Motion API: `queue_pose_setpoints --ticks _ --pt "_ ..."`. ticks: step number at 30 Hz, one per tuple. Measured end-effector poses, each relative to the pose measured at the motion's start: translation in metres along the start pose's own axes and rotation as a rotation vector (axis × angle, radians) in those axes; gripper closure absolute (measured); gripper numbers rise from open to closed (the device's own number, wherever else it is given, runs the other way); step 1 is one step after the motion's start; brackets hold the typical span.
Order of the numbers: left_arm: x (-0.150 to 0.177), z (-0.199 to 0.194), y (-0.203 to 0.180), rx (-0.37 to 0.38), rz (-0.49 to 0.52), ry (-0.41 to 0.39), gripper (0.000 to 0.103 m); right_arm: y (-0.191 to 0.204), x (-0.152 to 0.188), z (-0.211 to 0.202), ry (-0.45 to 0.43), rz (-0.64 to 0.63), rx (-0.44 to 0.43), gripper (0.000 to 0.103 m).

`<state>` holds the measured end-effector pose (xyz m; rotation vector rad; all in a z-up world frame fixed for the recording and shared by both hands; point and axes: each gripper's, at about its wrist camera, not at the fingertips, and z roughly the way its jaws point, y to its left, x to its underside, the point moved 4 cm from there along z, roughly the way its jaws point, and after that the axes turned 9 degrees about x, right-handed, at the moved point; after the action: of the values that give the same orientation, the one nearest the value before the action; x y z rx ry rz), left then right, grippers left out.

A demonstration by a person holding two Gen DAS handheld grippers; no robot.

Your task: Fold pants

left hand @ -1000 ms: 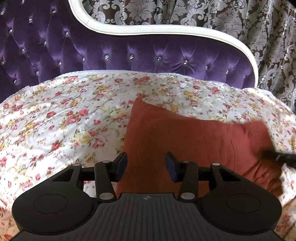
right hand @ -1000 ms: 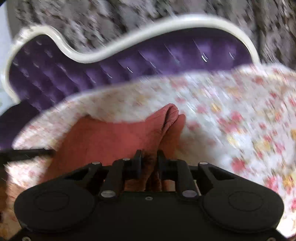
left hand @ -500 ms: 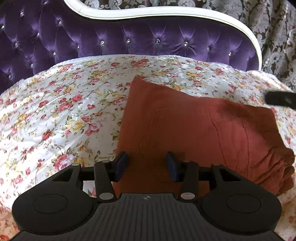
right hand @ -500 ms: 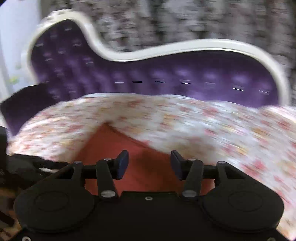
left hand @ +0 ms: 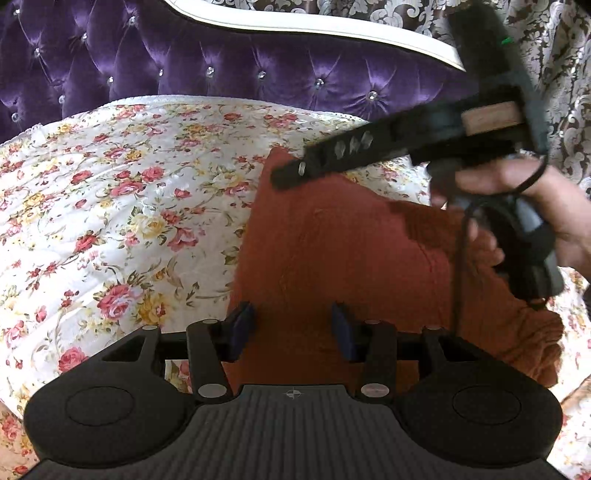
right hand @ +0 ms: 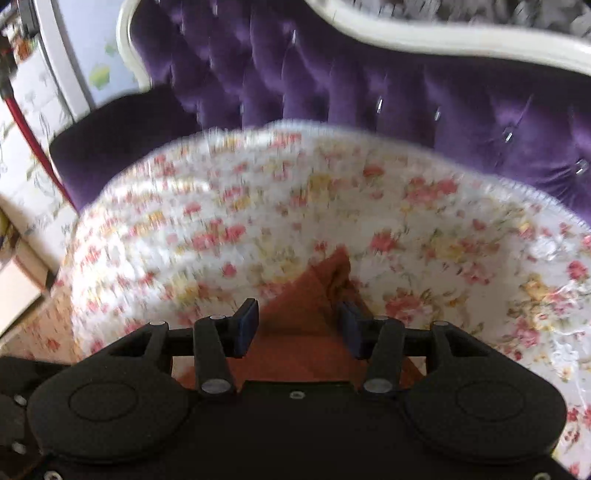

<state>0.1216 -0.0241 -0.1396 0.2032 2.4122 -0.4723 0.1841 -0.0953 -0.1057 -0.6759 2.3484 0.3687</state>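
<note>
The rust-red pants (left hand: 332, 251) lie folded on the floral sheet (left hand: 110, 206), with a bunched end at the right. My left gripper (left hand: 291, 330) is open and empty, its jaws over the near edge of the pants. My right gripper, seen from the side in the left wrist view (left hand: 288, 177), hovers over the far corner of the pants, held by a hand (left hand: 532, 206). In its own view the right gripper (right hand: 297, 326) is open and empty, with a pointed corner of the pants (right hand: 325, 291) between and beyond its jaws.
A purple tufted sofa back (left hand: 221, 62) with a white rim (left hand: 314, 26) runs behind the sheet. Patterned curtains (left hand: 565, 74) hang behind it. In the right wrist view a red pole (right hand: 29, 133) and white furniture (right hand: 22, 229) stand at the left.
My right gripper let go of the bunched end of the pants, opened, and swung left over the far corner. My left gripper stayed open at the near edge.
</note>
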Motion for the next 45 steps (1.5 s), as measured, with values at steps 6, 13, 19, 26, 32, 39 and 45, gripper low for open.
queue_pose_setpoints --ticks 6,13,19,26,32,39,45 --pt "0.001 0.000 -0.001 0.002 0.016 0.001 0.057 -0.004 0.003 0.001 0.038 0.012 -0.105 0.055" --pt "0.004 0.000 -0.001 0.001 0.023 -0.004 0.057 -0.023 -0.009 0.029 0.043 0.169 -0.162 0.065" --pt "0.005 0.001 -0.002 -0.010 0.029 -0.003 0.057 -0.030 -0.017 0.041 0.032 0.217 -0.147 0.080" --pt "0.002 0.001 0.000 -0.003 0.009 0.007 0.057 -0.036 -0.022 0.046 -0.003 0.251 -0.077 0.094" --pt "-0.003 0.002 0.007 0.023 -0.023 0.030 0.057 -0.024 -0.020 -0.023 -0.135 0.195 0.041 0.076" --pt "-0.002 0.006 -0.003 -0.025 0.043 0.052 0.053 -0.012 0.052 -0.089 -0.066 0.154 0.300 0.072" --pt "-0.001 0.011 -0.009 -0.050 0.058 0.069 0.045 -0.016 0.127 -0.111 0.001 0.205 0.464 0.053"
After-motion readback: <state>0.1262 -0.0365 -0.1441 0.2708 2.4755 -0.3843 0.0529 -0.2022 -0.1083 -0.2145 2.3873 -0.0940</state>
